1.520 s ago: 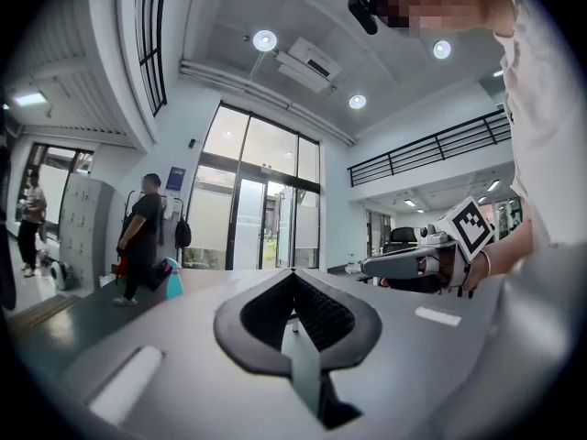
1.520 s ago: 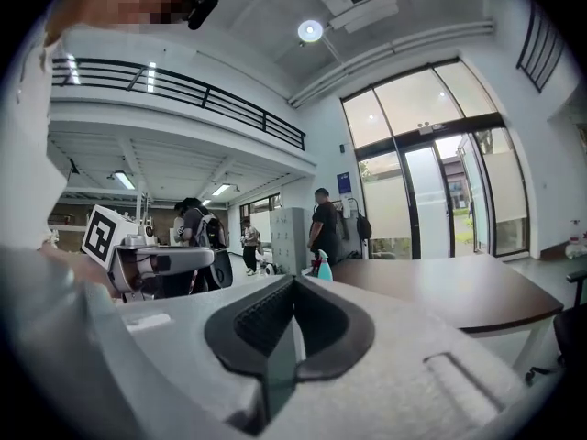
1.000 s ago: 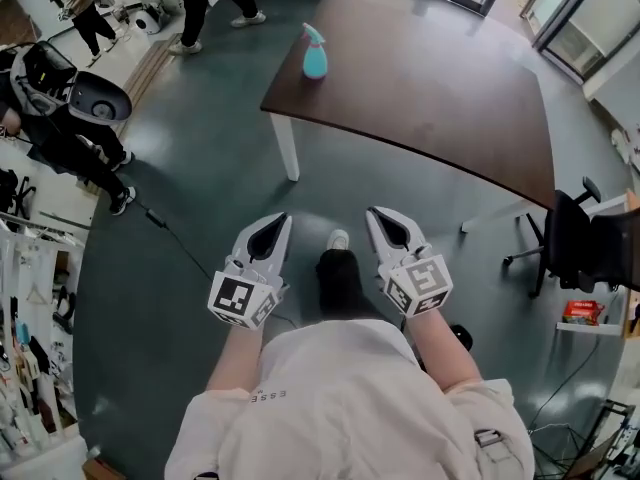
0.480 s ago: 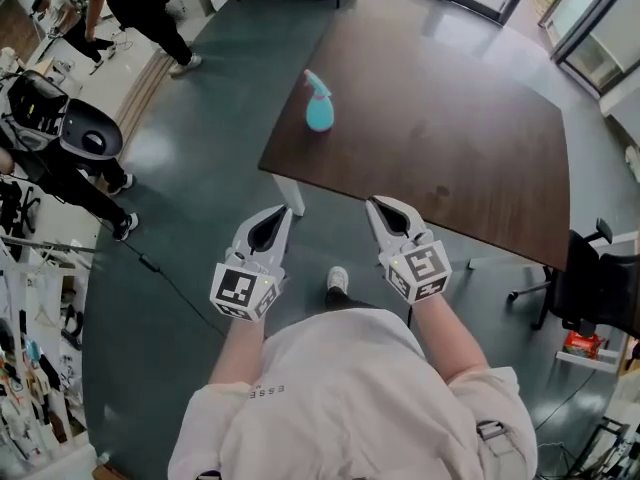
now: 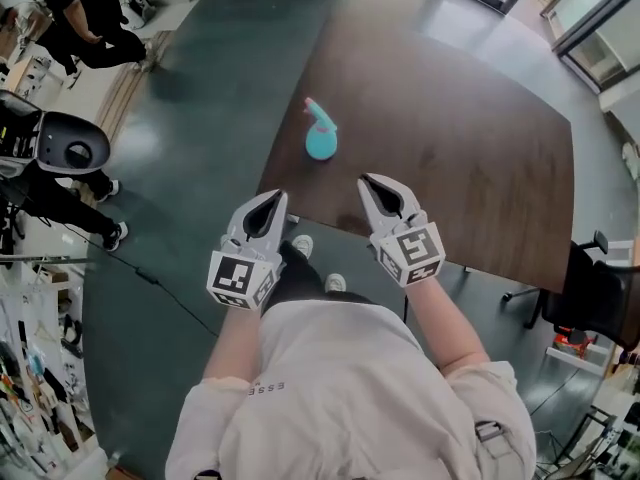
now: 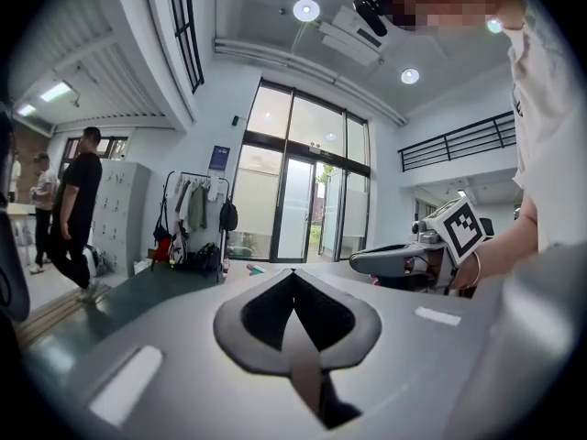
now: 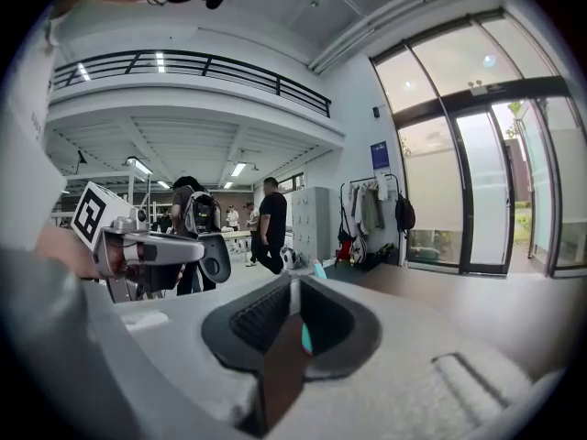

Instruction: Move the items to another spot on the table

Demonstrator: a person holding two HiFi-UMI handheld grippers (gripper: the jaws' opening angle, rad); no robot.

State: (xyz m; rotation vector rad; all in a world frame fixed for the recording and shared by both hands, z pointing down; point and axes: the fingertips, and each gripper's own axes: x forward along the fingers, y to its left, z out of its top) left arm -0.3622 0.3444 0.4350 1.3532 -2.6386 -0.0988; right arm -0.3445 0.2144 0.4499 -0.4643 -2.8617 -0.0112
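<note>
Teal plastic spray bottle [image 5: 321, 140] upright near corner of dark brown counter [image 5: 460, 138]. Left gripper [image 5: 268, 200], right gripper [image 5: 372, 183] both closed, empty (well short of bottle). Risk: reaching in with closed jaws tips bottle off nearby edge.

The spray bottle [image 5: 320, 134] sits on the table [image 5: 470, 158], toward its near left corner.

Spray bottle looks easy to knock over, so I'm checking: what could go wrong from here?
1. The left gripper and right gripper are both shut and empty. Reaching the spray bottle that way would likely push it rather than grip it.
2. The bottle stands upright close to the left edge of the table, so a shove might tip it or send it to the floor.
</note>
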